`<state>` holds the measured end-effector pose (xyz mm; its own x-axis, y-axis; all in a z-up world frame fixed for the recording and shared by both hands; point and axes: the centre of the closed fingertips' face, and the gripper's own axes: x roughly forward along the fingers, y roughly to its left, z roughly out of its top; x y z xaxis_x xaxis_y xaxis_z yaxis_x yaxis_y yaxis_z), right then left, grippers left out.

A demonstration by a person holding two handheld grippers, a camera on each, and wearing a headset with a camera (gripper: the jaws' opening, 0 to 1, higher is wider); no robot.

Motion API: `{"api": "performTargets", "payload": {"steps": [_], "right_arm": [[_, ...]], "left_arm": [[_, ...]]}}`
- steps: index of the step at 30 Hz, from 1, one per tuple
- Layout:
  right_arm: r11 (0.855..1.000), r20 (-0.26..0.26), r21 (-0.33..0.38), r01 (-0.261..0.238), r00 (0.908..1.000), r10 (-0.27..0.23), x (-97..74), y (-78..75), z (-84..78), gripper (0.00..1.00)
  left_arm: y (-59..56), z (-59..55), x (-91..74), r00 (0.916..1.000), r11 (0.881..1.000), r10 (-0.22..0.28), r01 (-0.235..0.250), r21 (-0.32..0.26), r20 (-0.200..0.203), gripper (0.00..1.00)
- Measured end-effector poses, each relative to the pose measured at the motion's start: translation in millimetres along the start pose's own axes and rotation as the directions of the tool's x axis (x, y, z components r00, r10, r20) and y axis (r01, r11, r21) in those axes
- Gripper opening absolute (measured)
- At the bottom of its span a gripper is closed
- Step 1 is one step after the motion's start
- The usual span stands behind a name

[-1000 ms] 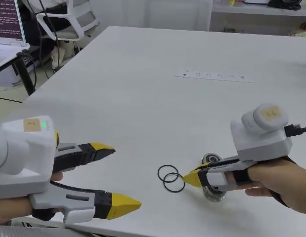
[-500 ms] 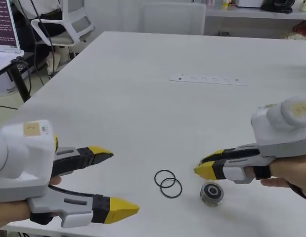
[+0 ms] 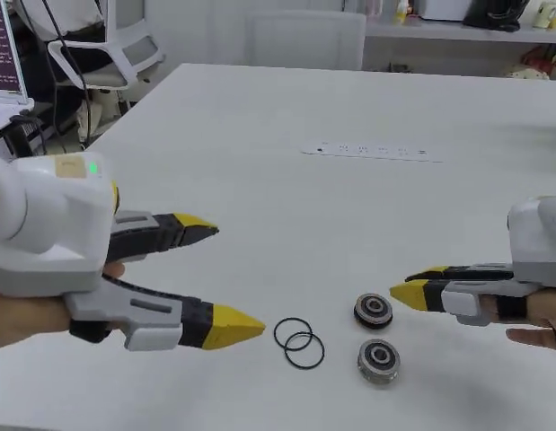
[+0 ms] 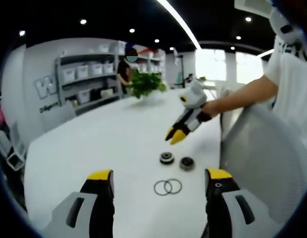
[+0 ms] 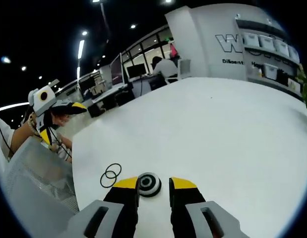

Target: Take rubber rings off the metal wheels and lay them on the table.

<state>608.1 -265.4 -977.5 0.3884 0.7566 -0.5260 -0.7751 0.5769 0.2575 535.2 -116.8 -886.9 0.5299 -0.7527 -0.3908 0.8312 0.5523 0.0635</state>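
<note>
Two black rubber rings (image 3: 286, 348) lie overlapped on the white table (image 3: 286, 206), also seen as rings (image 4: 167, 187) and rings (image 5: 110, 175). Right of them sit two metal wheels: the farther wheel (image 3: 374, 309) and the nearer wheel (image 3: 379, 358). My left gripper (image 3: 225, 277) hovers left of the rings, wide open and holding nothing. My right gripper (image 3: 419, 282) is just right of the wheels, narrowly open with nothing in it. In the right gripper view one wheel (image 5: 150, 184) lies just beyond the gripper (image 5: 154, 183). The left gripper view shows both wheels (image 4: 166, 157) and the right gripper (image 4: 175, 136).
A white power strip (image 3: 372, 152) lies farther back on the table. Beyond the far edge stand a chair (image 3: 304, 40) and shelves. An office chair (image 3: 125, 45) and a desk are at the far left. The near table edge runs just below my grippers.
My right gripper has drawn back to the right off the wheels, which now both lie bare on the table. The left gripper stayed open, edging toward the rings.
</note>
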Motion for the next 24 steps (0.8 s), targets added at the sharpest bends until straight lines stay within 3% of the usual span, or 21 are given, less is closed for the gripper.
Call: {"api": "performTargets", "payload": {"steps": [5,9,14,19,21,24], "right_arm": [[1.0,-0.033,-0.017,0.004,0.9994,-0.005,-1.2,-2.6,-12.3,0.21],[1.0,-0.08,-0.031,-0.006,0.9968,0.003,1.4,-0.4,-25.4,0.2],[0.997,-0.112,-0.075,-0.026,0.9935,0.017,6.5,7.1,-31.4,0.2],[0.995,-0.127,-0.094,-0.043,0.9914,0.031,9.8,11.1,-33.2,0.2],[0.994,-0.127,-0.097,-0.047,0.9913,0.034,10.0,11.2,-33.4,0.2],[0.994,-0.125,-0.101,-0.045,0.9916,0.032,10.5,10.8,-33.1,0.21]], "left_arm": [[-0.8,20.9,11.7,0.9991,0.999,-0.03,0.029,0.041,0.029,0.76],[0.1,33.3,23.8,0.9992,0.994,-0.037,0.036,0.106,0.013,0.7],[-8.6,60.3,41.3,0.9935,0.987,-0.09,0.079,0.14,0.07,0.7],[-10.3,69.4,63.4,0.9911,0.981,-0.111,0.097,0.17,0.074,0.67],[-13.1,70.5,74.1,0.9898,0.975,-0.127,0.112,0.191,0.066,0.65],[-16.2,63.6,94.1,0.9898,0.944,-0.142,0.132,0.303,0.009,0.57]]}}
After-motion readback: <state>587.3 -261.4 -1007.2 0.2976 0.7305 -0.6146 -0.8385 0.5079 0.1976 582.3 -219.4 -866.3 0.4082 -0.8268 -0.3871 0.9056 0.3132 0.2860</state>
